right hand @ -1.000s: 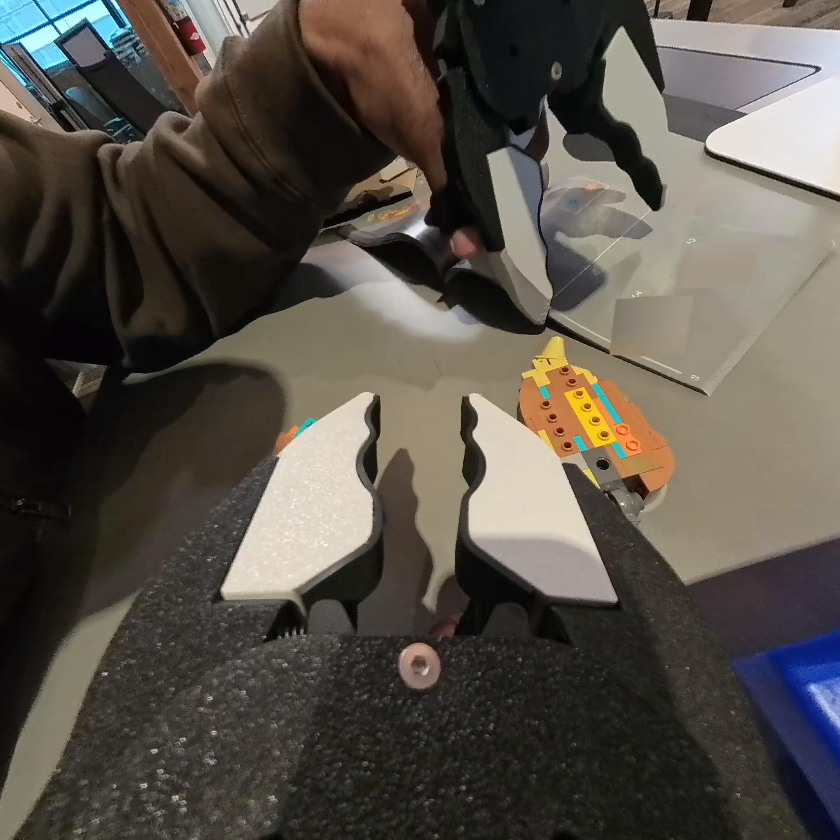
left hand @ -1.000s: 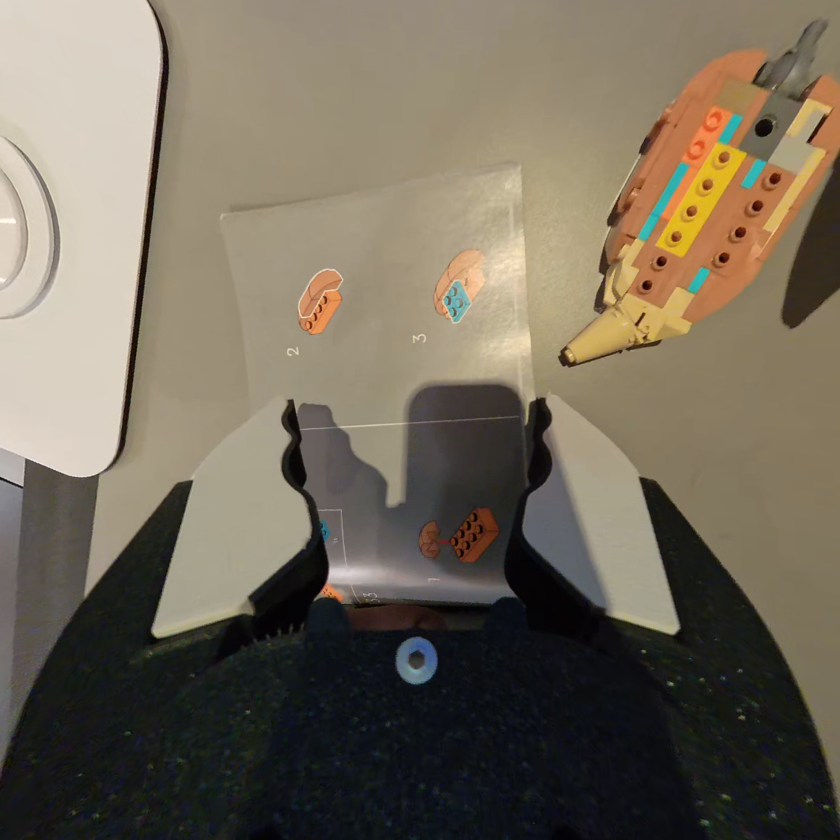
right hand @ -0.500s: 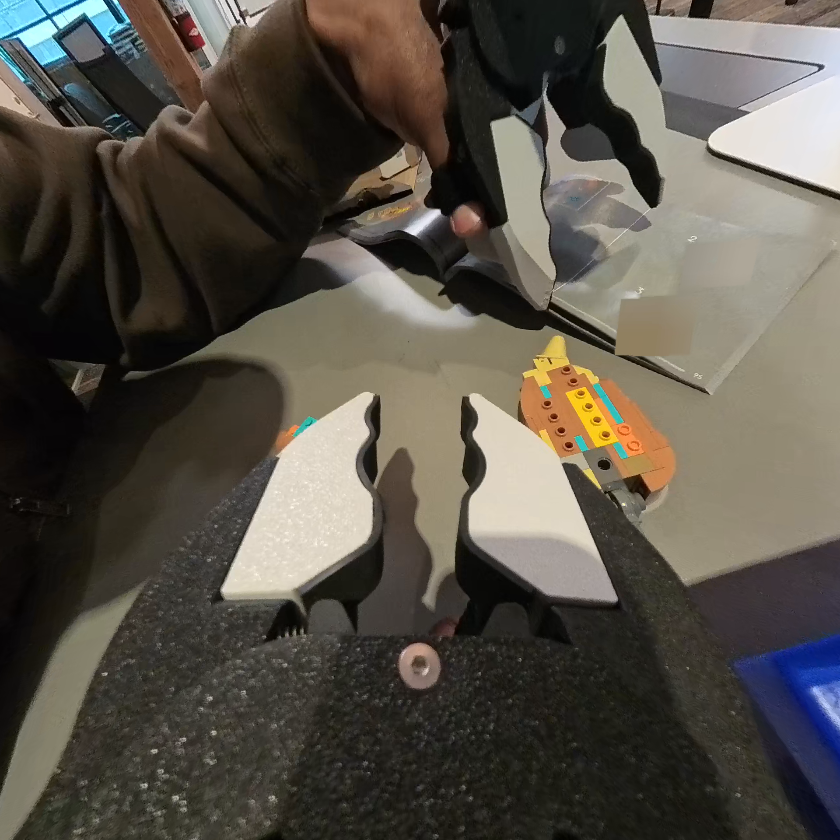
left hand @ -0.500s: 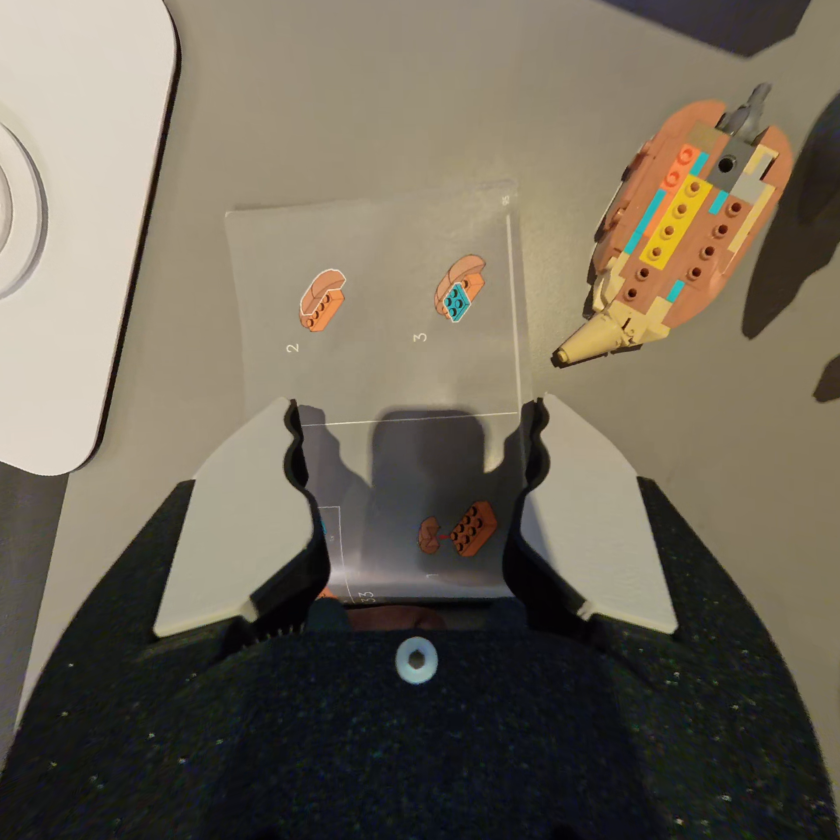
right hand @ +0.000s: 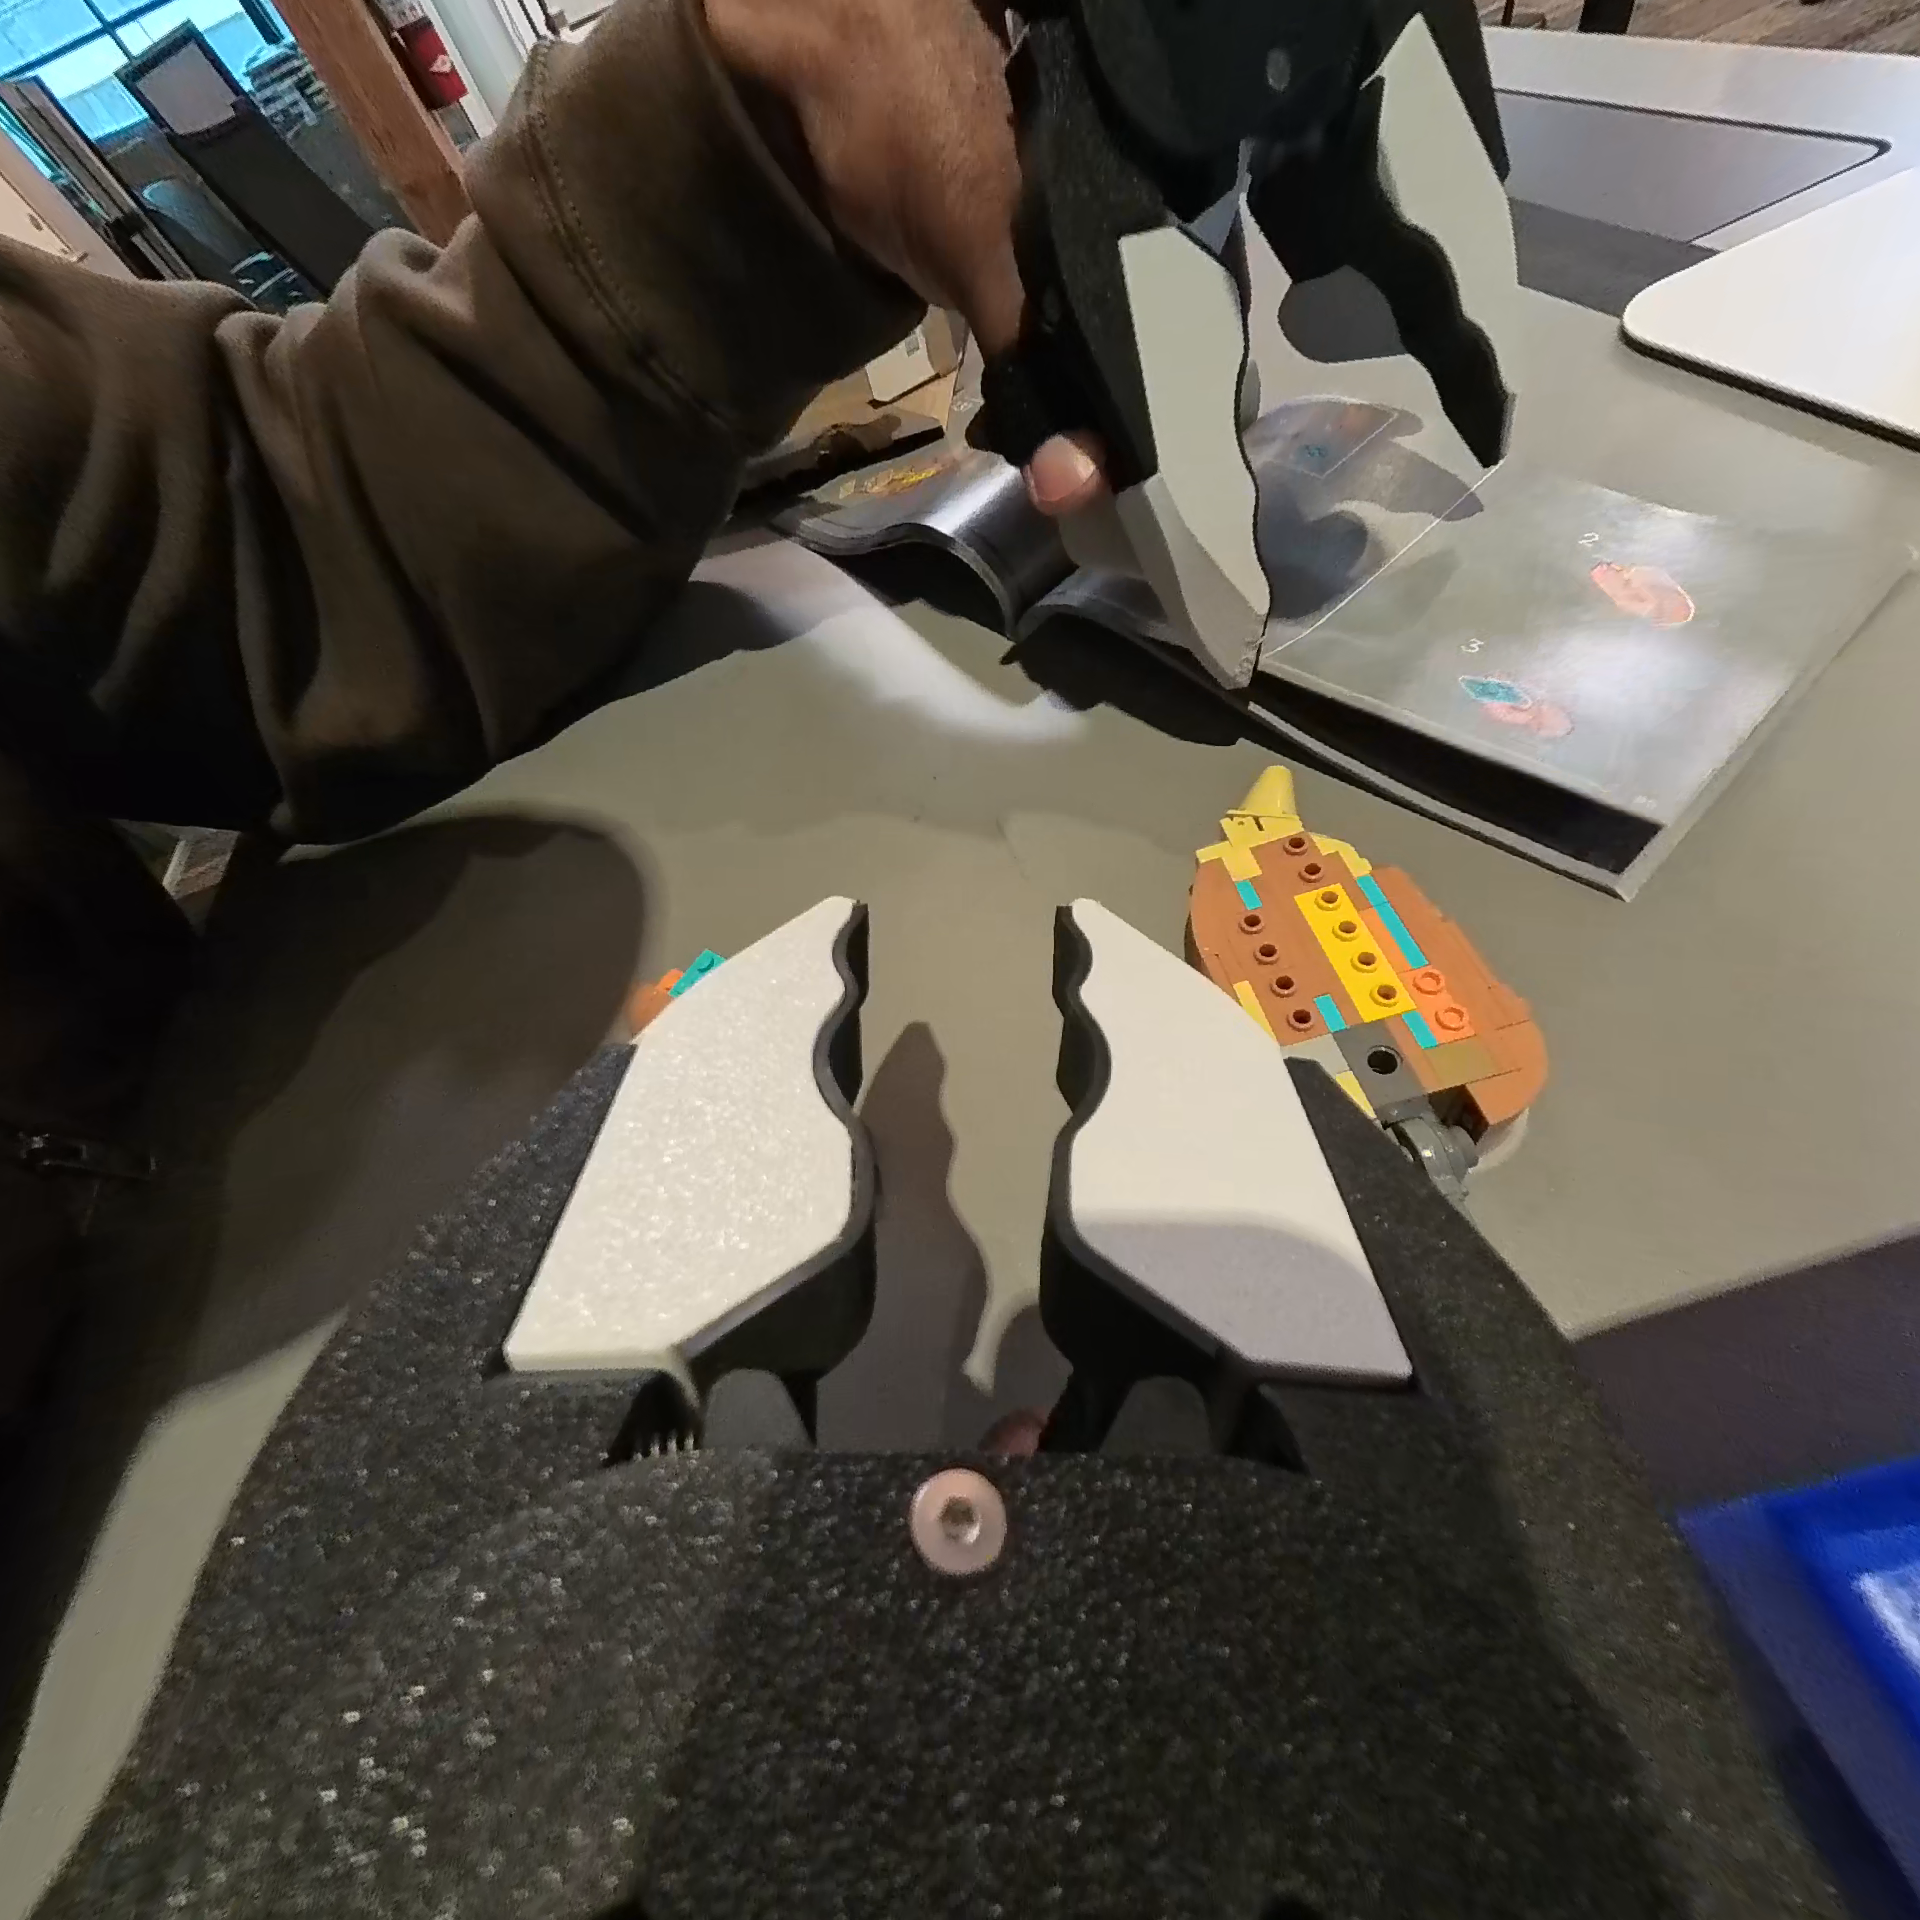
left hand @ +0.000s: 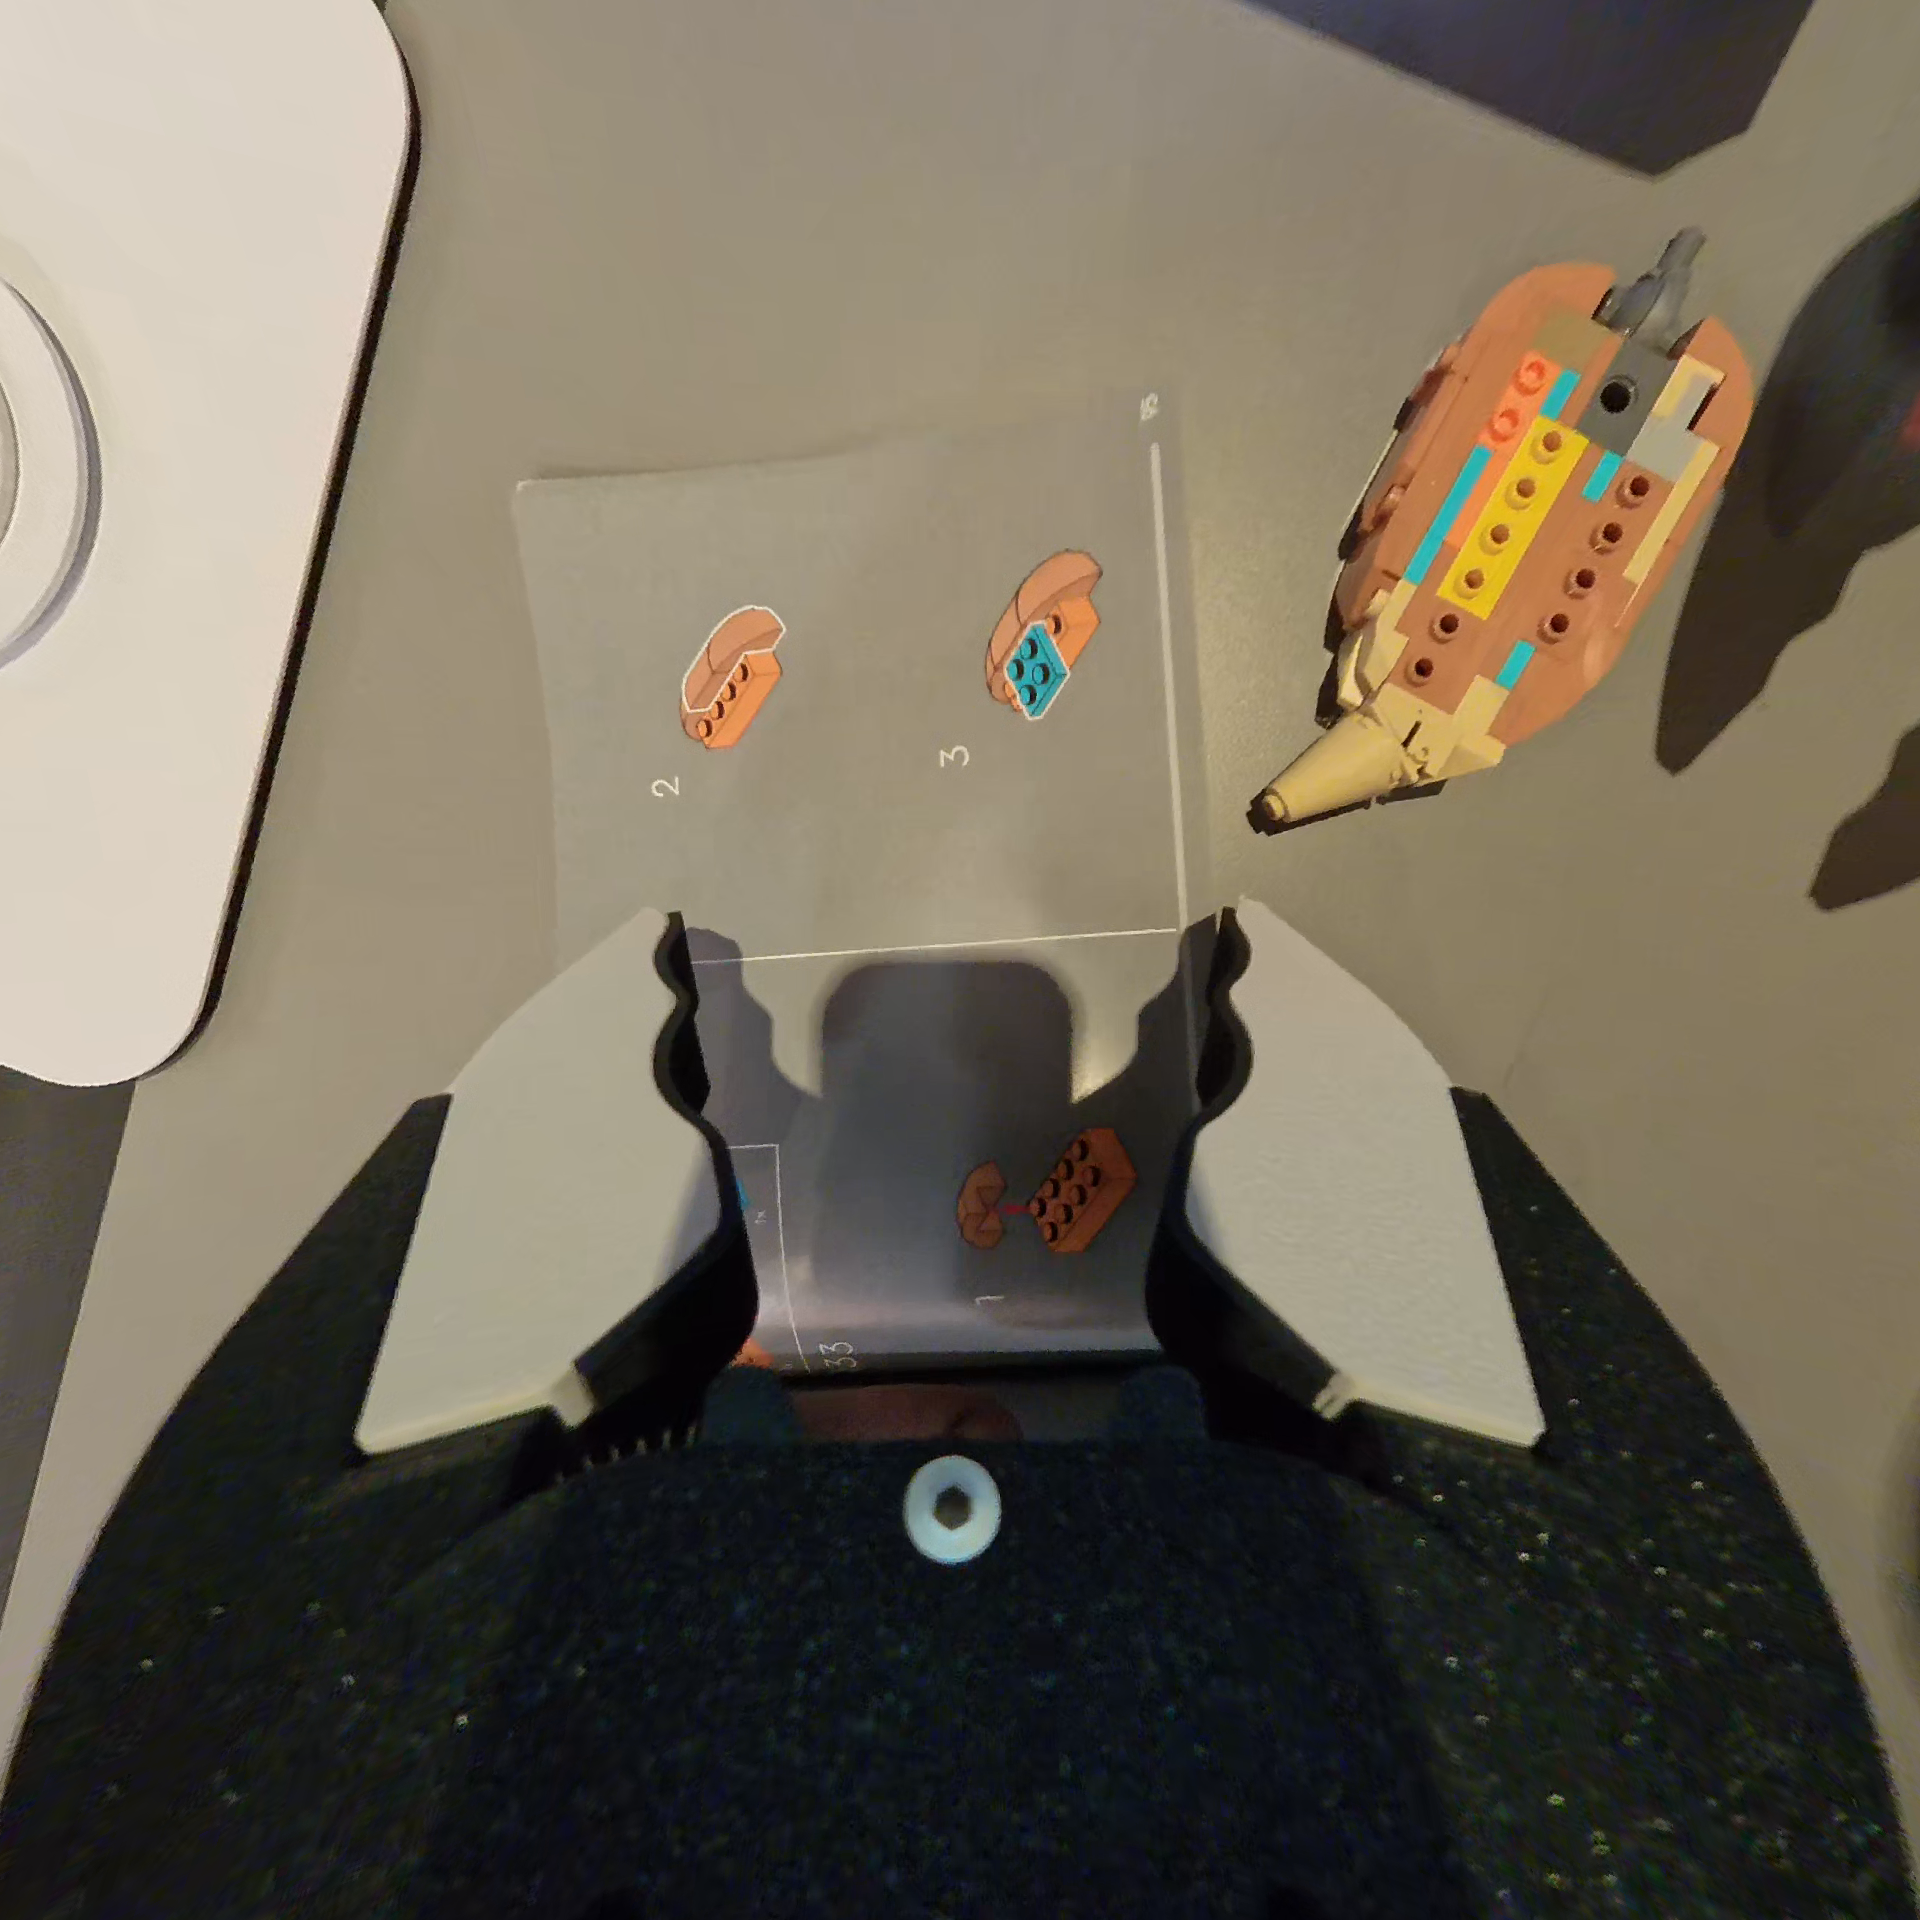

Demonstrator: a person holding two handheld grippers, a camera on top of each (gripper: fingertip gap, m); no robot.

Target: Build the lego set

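- Left claw [left hand: 945,925], spread wide and empty, hangs above the open booklet [left hand: 852,665].
- Right claw [right hand: 961,925], narrowly parted and empty, hovers over the counter [right hand: 831,769].
- Model [right hand: 1351,977] lies on the counter beside the booklet, just right of the right claw.

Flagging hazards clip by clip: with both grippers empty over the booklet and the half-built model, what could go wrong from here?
1. The left gripper, open, hangs close over the instruction booklet; a fingertip could snag or drag the page.
2. The right gripper, open, sits beside the brown model; a sideways move may knock it.
3. A small orange and teal piece lies half hidden behind the right gripper's finger and could be brushed away.
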